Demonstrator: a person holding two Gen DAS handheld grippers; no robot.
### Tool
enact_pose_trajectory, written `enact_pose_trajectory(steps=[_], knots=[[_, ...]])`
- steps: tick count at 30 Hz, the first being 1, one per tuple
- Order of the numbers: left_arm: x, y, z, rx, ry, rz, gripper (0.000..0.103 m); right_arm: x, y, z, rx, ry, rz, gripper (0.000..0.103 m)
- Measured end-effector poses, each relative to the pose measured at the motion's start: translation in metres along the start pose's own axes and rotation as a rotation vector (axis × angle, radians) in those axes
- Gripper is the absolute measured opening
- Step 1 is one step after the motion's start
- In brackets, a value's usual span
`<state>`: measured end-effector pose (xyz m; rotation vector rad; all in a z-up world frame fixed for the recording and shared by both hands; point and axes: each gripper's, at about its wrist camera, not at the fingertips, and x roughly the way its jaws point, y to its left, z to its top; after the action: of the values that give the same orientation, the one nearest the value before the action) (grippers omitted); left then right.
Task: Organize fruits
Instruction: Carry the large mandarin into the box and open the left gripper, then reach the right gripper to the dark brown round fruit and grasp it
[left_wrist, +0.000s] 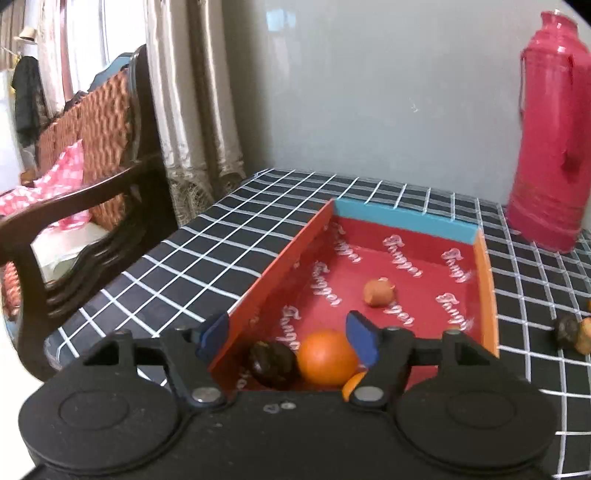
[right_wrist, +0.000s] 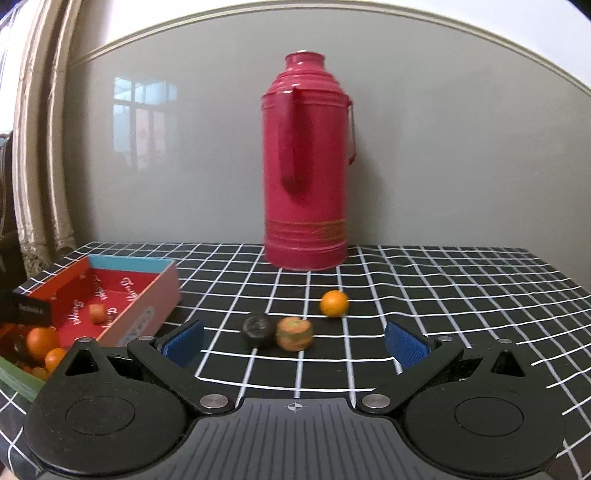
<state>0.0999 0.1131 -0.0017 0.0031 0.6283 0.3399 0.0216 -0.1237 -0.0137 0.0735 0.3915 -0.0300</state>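
My left fingers (left_wrist: 288, 341) are spread apart over the near end of the red box (left_wrist: 484, 273), nothing pinched. Below them sit an orange (left_wrist: 325, 358) and a dark fruit (left_wrist: 271, 363), touching; a small brownish one (left_wrist: 378, 292) lies further in. Right fingers (right_wrist: 293, 345) are wide apart and empty above the checkered bench (right_wrist: 461, 291), facing a dark fruit (right_wrist: 257, 329) touching a flat orange-brown one (right_wrist: 294, 333), with a small orange (right_wrist: 334, 303) near the pink thermos (right_wrist: 306, 166).
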Motion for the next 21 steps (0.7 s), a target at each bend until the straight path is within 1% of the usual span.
enact_pose_trajectory(steps=[1, 4, 8, 11, 12, 13, 14, 15, 18, 21], knots=[[-0.003, 0.002, 0.001, -0.004, -0.008, -0.008, 0.065, 0.003, 0.002, 0.000, 0.002, 0.003, 0.009, 0.103], [-0.008, 0.007, 0.002, -0.004, -0.030, 0.001, 0.069, 0.009, 0.005, -0.002, 0.005, 0.016, 0.036, 0.103], [-0.013, 0.016, 0.006, -0.033, -0.051, -0.007, 0.070, 0.020, 0.003, -0.001, 0.047, 0.039, 0.093, 0.103], [-0.015, 0.022, 0.009, -0.043, -0.077, 0.008, 0.073, 0.030, 0.009, 0.000, 0.018, 0.052, 0.094, 0.102], [-0.016, 0.024, 0.010, -0.045, -0.085, 0.014, 0.073, 0.033, 0.011, 0.001, 0.004, 0.055, 0.092, 0.094], [-0.017, 0.026, 0.011, -0.047, -0.091, 0.018, 0.075, 0.035, 0.013, 0.000, -0.003, 0.057, 0.097, 0.077], [-0.016, 0.029, 0.011, -0.050, -0.095, 0.024, 0.076, 0.037, 0.015, 0.000, -0.005, 0.067, 0.104, 0.070], [-0.015, 0.033, 0.012, -0.056, -0.097, 0.031, 0.076, 0.042, 0.016, 0.000, -0.003, 0.087, 0.108, 0.067], [-0.013, 0.047, 0.014, -0.086, -0.102, 0.059, 0.076, 0.055, 0.018, -0.001, 0.021, 0.123, 0.114, 0.067], [-0.011, 0.061, 0.016, -0.116, -0.098, 0.099, 0.078, 0.064, 0.021, 0.000, 0.022, 0.134, 0.104, 0.067]])
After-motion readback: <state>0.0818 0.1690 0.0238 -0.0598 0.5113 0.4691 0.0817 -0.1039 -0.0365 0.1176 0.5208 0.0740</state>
